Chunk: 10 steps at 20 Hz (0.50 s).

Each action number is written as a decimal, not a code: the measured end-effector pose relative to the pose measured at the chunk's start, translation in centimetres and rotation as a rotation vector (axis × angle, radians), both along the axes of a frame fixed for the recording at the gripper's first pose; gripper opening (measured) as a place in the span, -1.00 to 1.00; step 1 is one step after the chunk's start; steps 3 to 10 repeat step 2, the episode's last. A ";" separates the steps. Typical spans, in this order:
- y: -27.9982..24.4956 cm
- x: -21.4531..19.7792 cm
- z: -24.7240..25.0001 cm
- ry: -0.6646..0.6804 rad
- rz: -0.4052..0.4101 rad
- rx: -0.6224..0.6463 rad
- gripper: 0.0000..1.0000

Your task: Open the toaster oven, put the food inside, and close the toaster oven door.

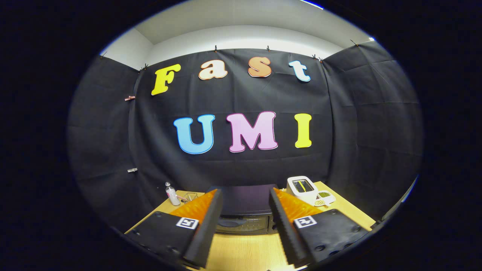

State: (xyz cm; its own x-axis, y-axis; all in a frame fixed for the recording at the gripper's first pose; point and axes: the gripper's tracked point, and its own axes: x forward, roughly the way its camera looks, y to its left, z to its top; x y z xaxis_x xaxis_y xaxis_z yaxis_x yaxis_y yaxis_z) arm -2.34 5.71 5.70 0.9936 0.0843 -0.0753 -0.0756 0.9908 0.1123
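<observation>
The gripper (pixel 244 195) is hanging released above the tabletop (pixel 244 252), its two fingers spread wide and grasping nothing. Each finger is showing a black ribbed inner pad, an orange ridged upper face and a flat black base plate carrying a small square black-and-white marker.

Just ahead of the fingers, and showing through the gap between them, the oven (pixel 244 210) is sitting on the tabletop. It is a dark, boxy appliance with a flat matte top; its front is facing the gripper, with a greyish panel showing low down. The door is looking closed, though the fingers are covering both ends of the front.

Beyond the right finger, a white rounded device (pixel 301 189) with a dark panel on top is standing, and just beside it a small white dish (pixel 324 197) holding something greenish is resting. I cannot tell what that is.

Beyond the left finger, a small clear bottle (pixel 172 194) with a pale cap is standing upright, next to a small wire basket (pixel 191 196).

The tabletop is pale wood with a smooth, light grain. Black cloth is hanging as the booth's wall behind and to both sides, creased in squares and clipped along its top edge, with a white wall and ceiling showing above it.
</observation>
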 end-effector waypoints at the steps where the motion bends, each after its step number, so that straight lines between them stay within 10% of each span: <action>1: 0.2 0.0 0.2 -0.005 0.008 0.000 0.95; 10: 0.3 0.0 0.2 -0.003 0.014 -0.005 0.95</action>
